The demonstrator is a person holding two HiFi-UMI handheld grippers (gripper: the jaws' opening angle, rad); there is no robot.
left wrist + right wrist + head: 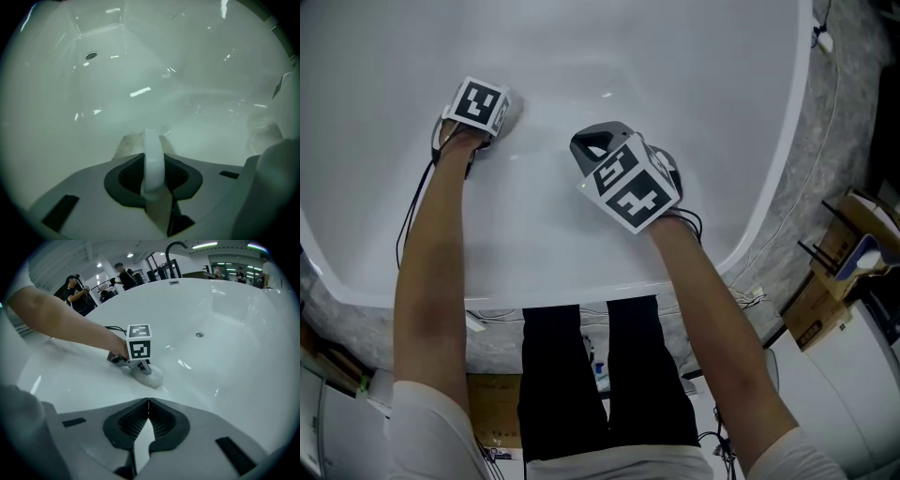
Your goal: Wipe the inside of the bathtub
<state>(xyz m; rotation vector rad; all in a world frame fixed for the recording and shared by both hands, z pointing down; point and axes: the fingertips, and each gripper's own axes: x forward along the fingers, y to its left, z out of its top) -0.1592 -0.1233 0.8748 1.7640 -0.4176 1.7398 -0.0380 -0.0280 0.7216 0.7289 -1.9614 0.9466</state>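
White glossy bathtub (675,56): left hand-held gripper (153,161) clamps a pad (152,377), right hand-held gripper (148,404) closed.

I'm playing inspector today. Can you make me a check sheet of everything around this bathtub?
Surface: white bathtub, shiny inside; drain uncovered.
Job's things: white cloth pressed on the tub's inside.
Clutter: nothing seen in the tub.
Grippers: left gripper shut on the cloth; right gripper shut, nothing in it.
Cables: black cable beside the left arm.
Surroundings: cardboard boxes on the floor; people far behind the tub.
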